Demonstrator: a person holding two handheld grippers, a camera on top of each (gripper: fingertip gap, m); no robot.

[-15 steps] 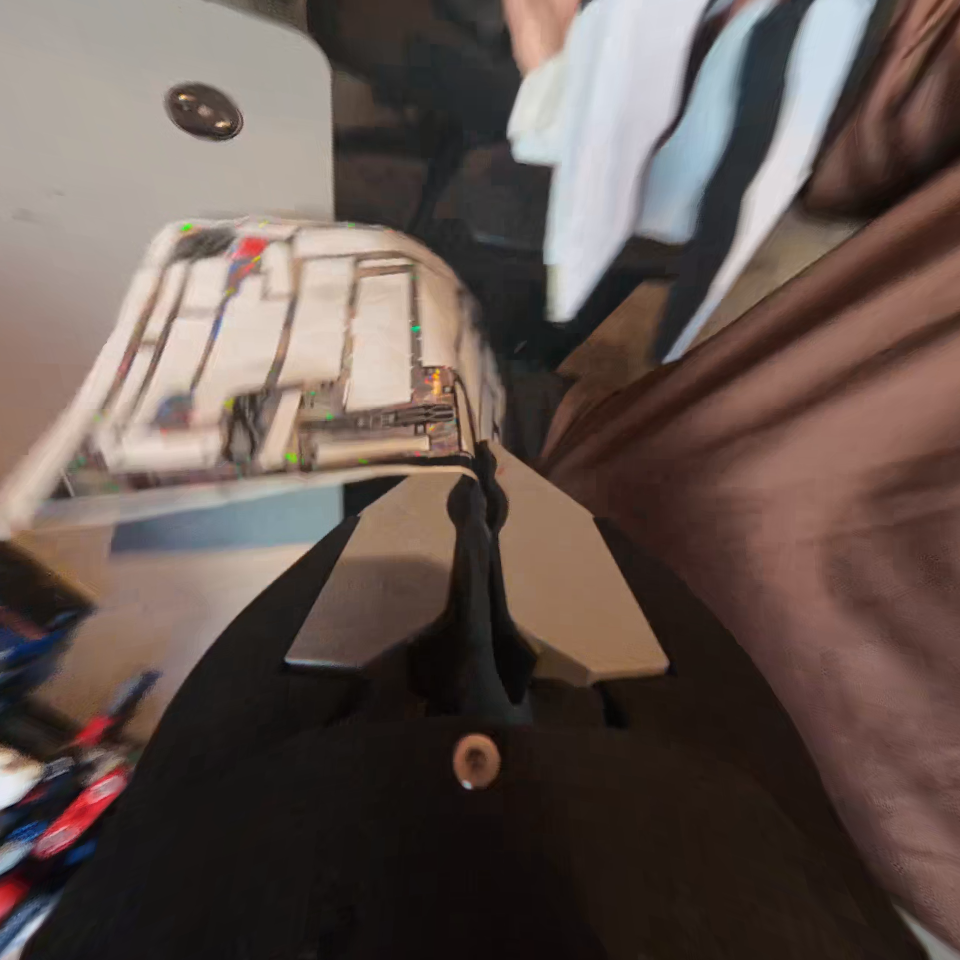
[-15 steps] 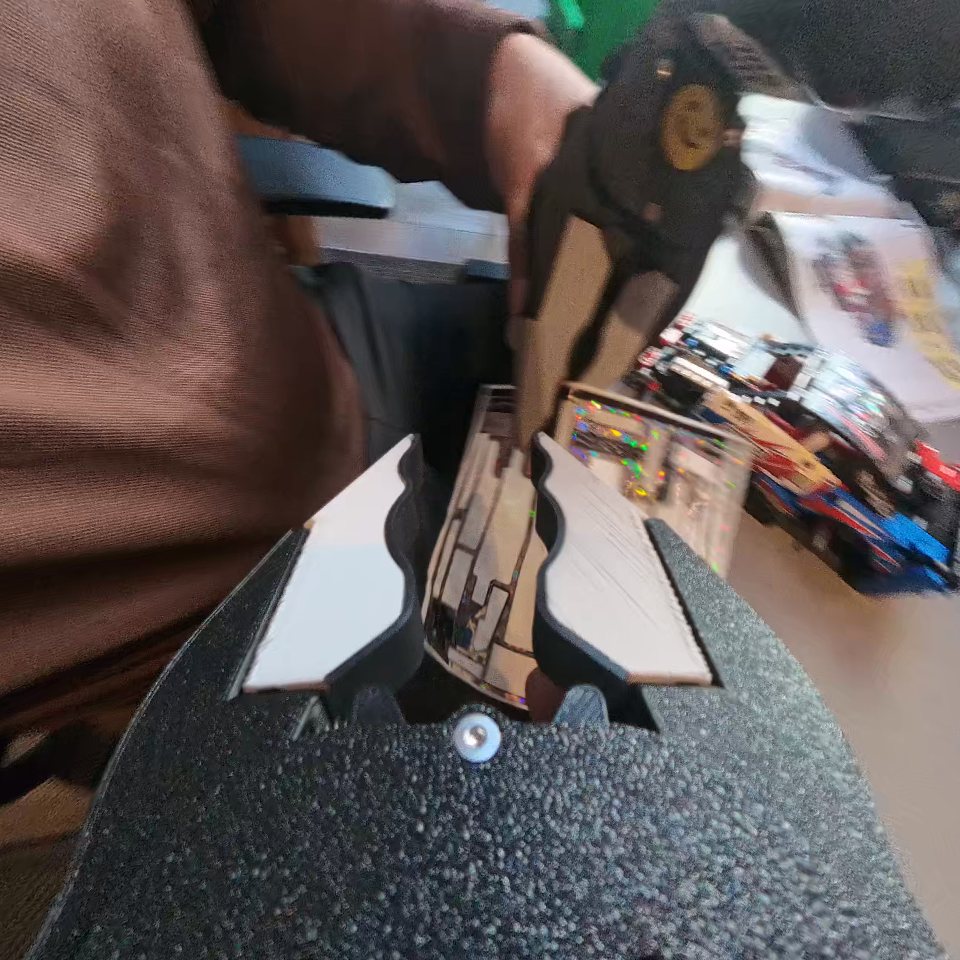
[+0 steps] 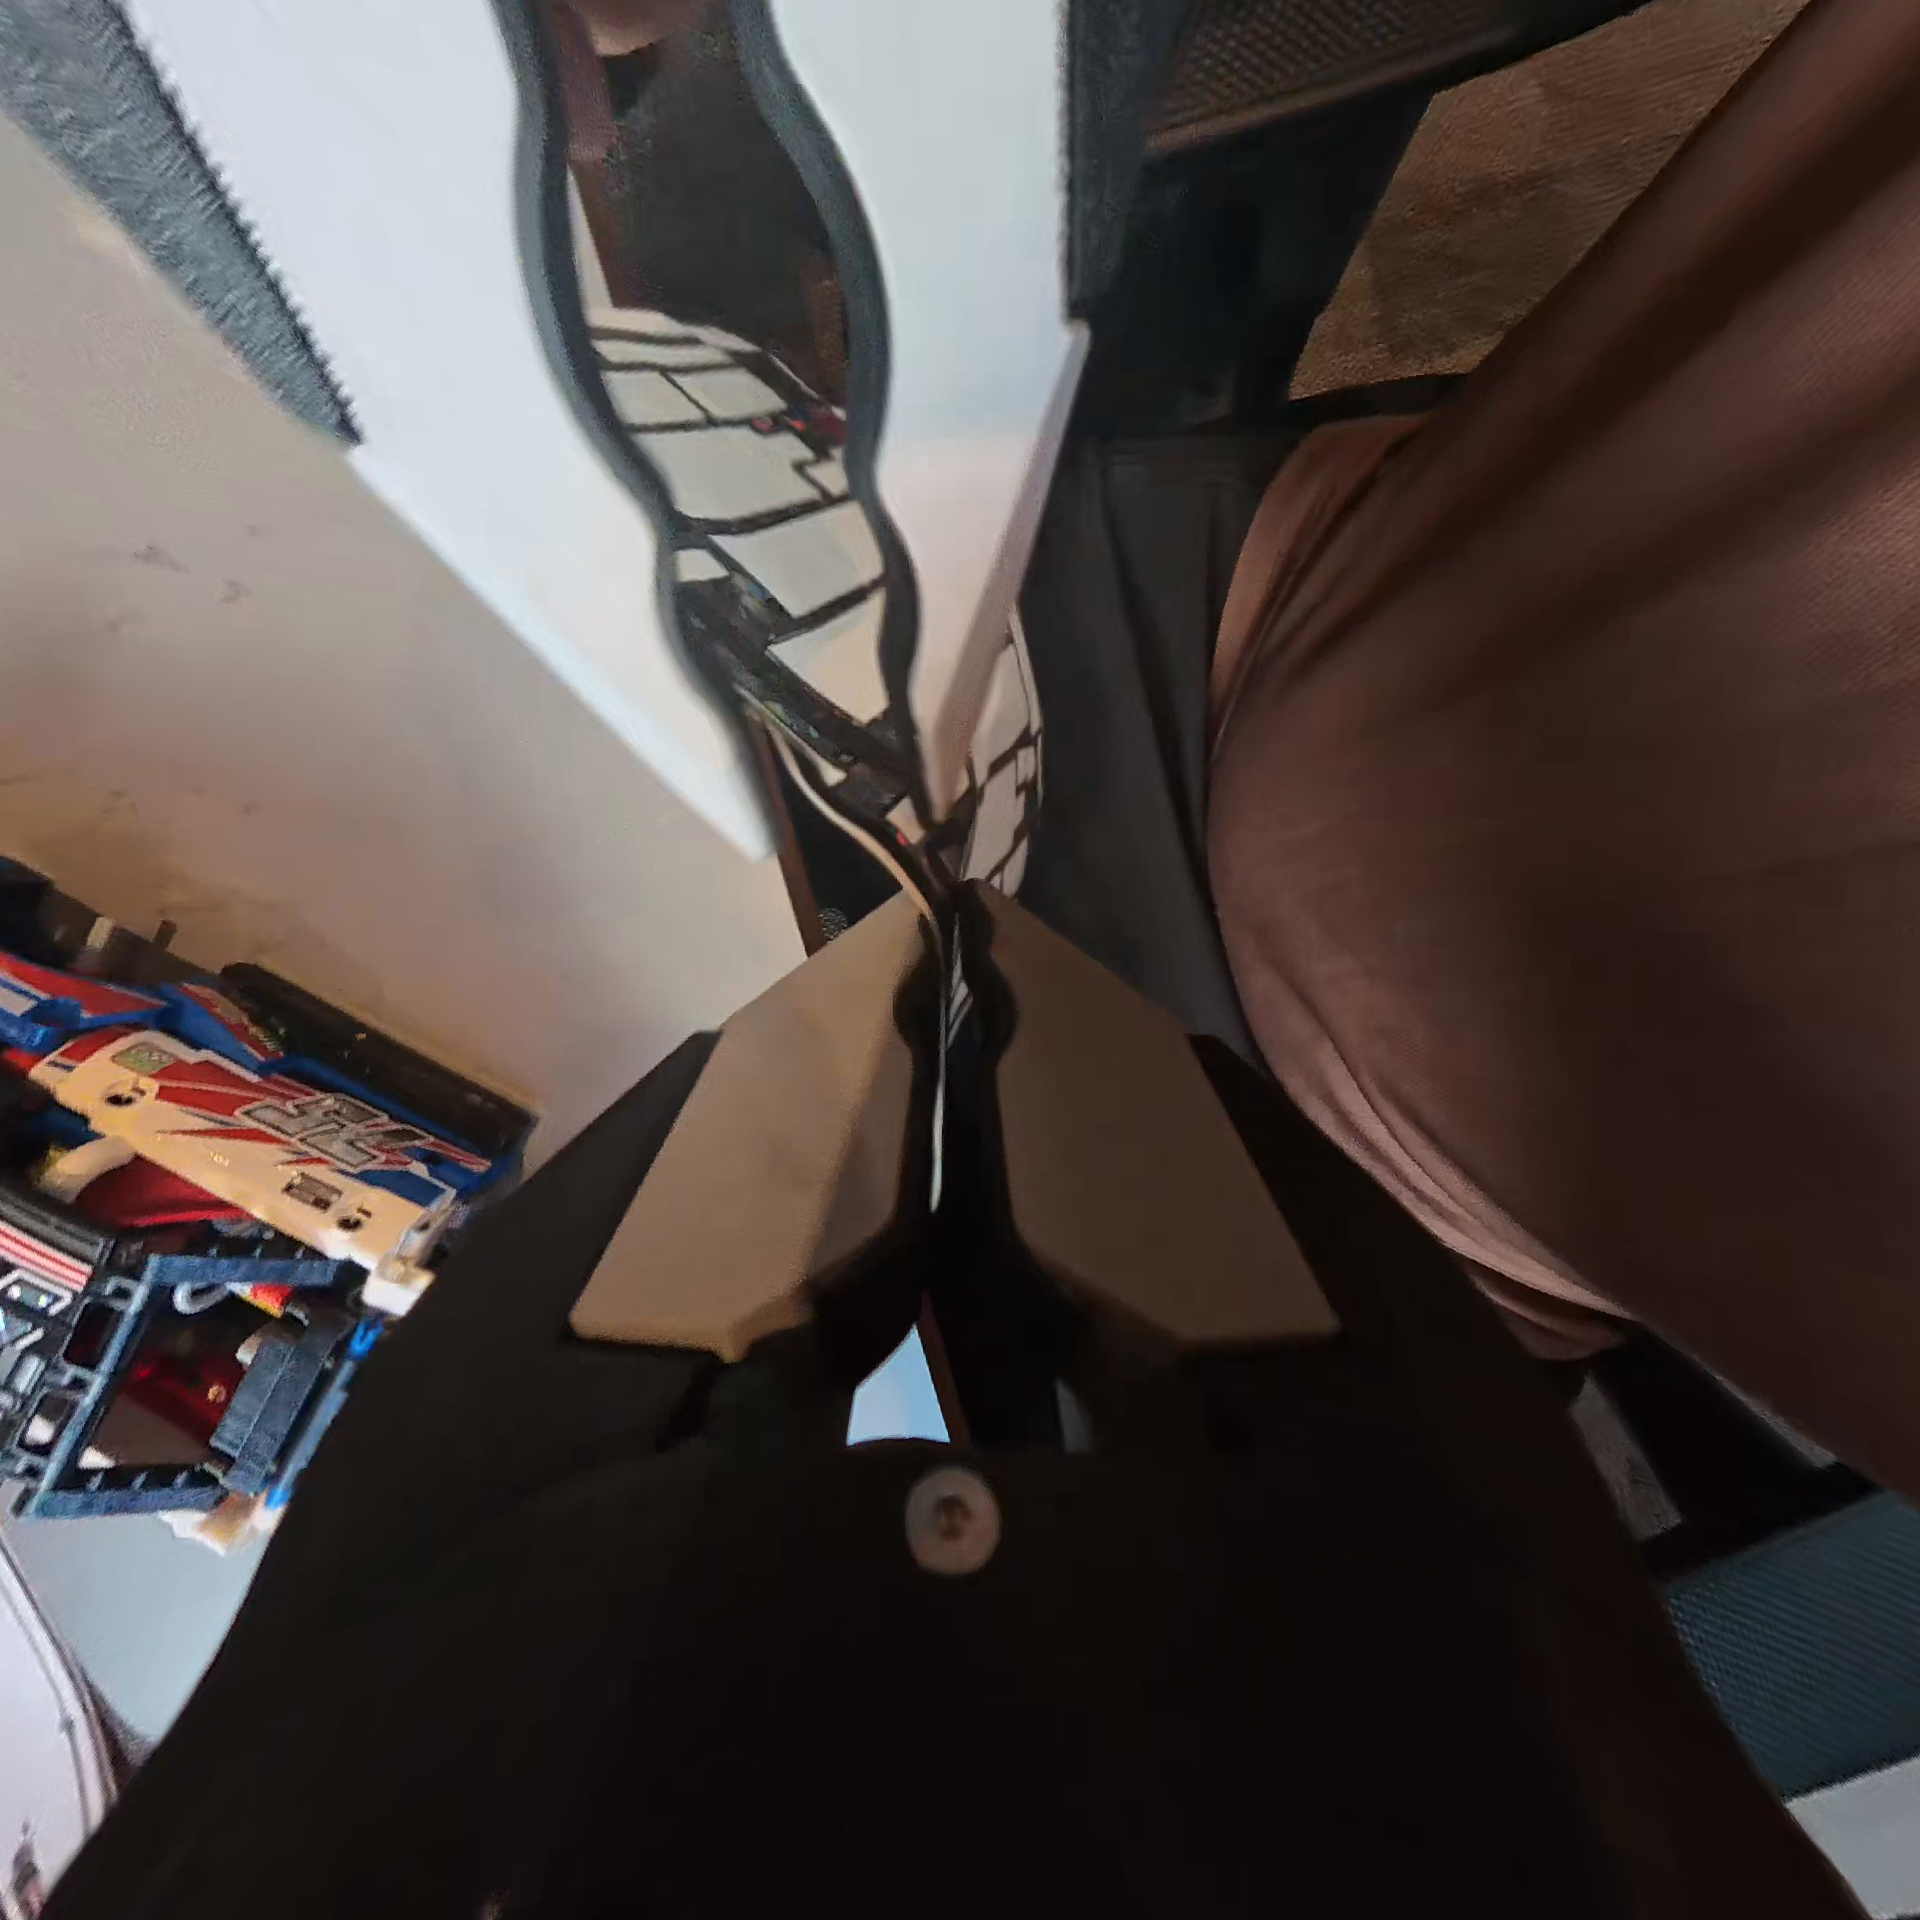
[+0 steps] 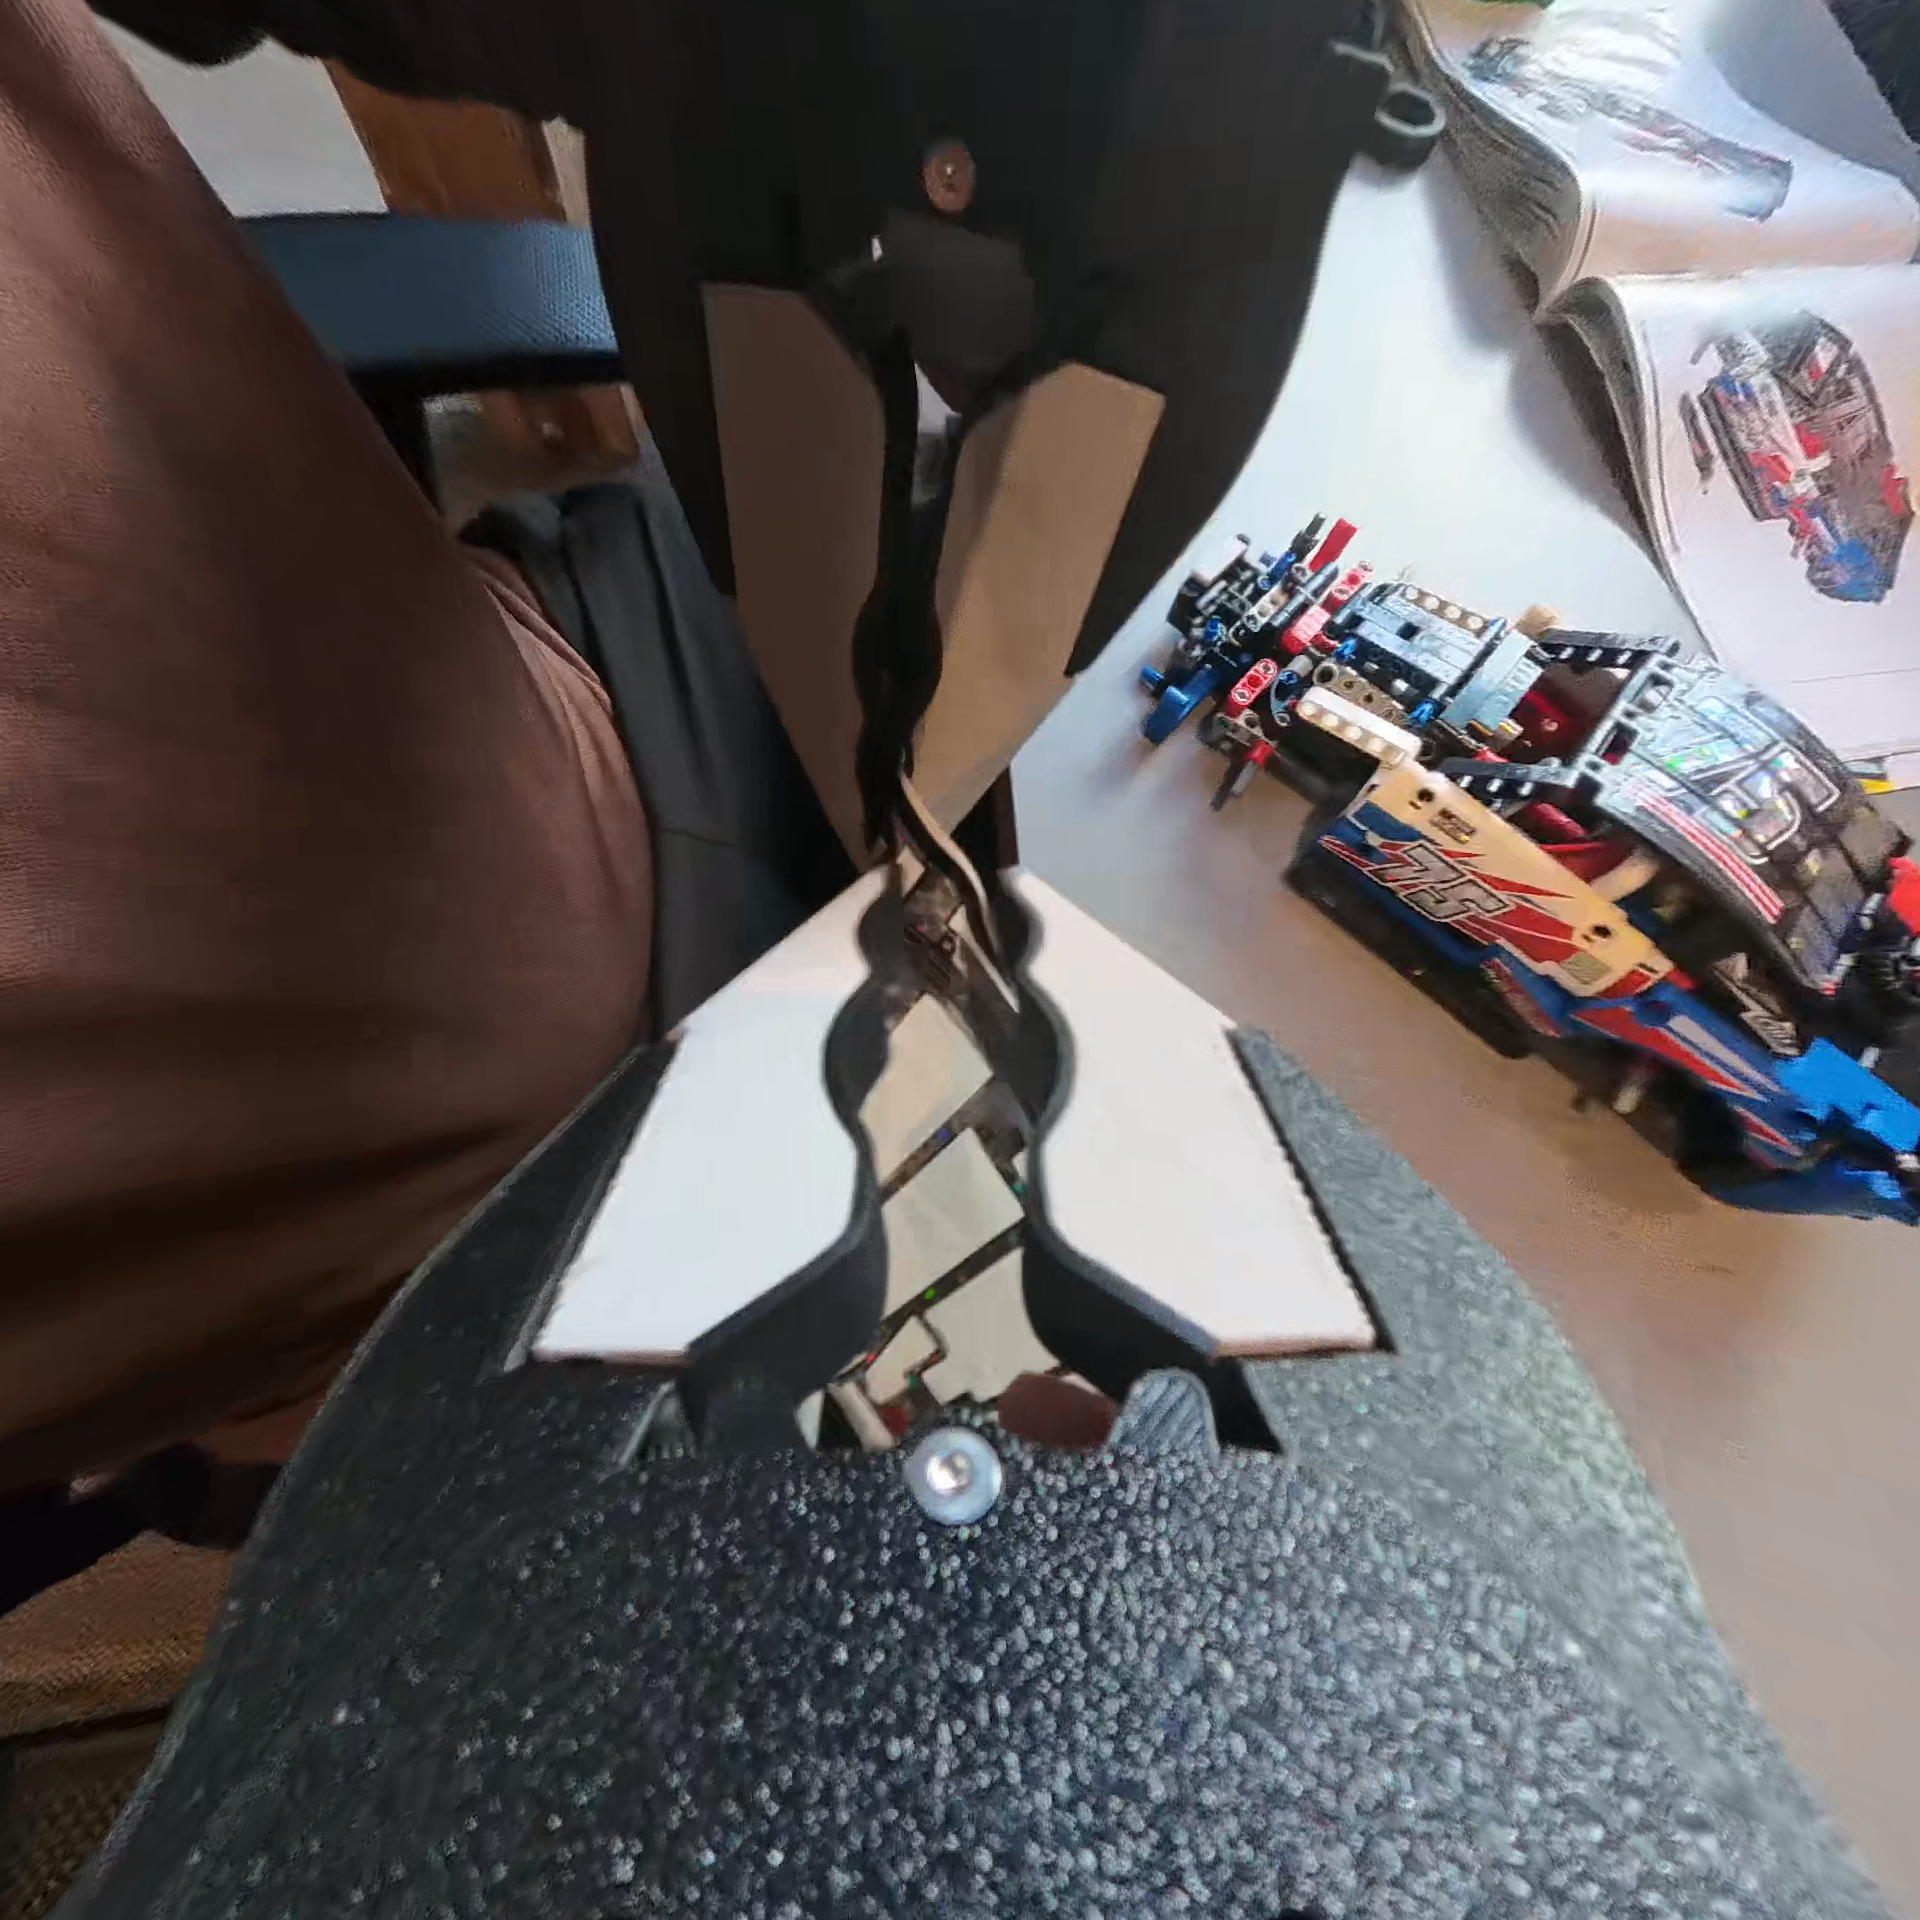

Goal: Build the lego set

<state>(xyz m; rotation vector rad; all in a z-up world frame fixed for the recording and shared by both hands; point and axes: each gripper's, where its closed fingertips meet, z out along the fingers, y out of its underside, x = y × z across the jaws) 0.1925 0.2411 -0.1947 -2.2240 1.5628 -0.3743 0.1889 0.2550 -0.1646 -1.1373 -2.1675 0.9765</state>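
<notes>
Closer together now than half a second ago: left hand-held gripper [image 3: 951, 914] and right hand-held gripper [image 4: 945, 904] brought almost tip to tip, just in front of the person's brown clothing [image 3: 1558, 831]. Left one pressed shut on a corner of the sticker sheet [image 4: 935, 1226], same as before. Right one with jaws apart, but with a narrower gap than before. Sheet seen flat through that gap, lying under the fingers and, as far as visible, not clamped by them. Sheet also turned: earlier spread wide in the left wrist view, now seen nearly along its length, running away from the left tips toward the right fingers. Probably belongs to the sticker step of the build: steadying the sheet with one side and reaching with the other to lift one sticker at the edge. Cannot tell about any sticker already caught, too small and partly hidden at the tips. Sheet held up in the air, off the counter [image 4: 1455, 1351], near its edge. On the counter, well apart from both tips, the half-built lego car [image 4: 1558, 883] in blue, red and white, with the frame at one end left bare. Beyond it, an open instruction booklet [image 4: 1766, 312]. Nothing standing between the tips and the car. Person's body very close on one side, however, so probably little room there for turning the sheet.
</notes>
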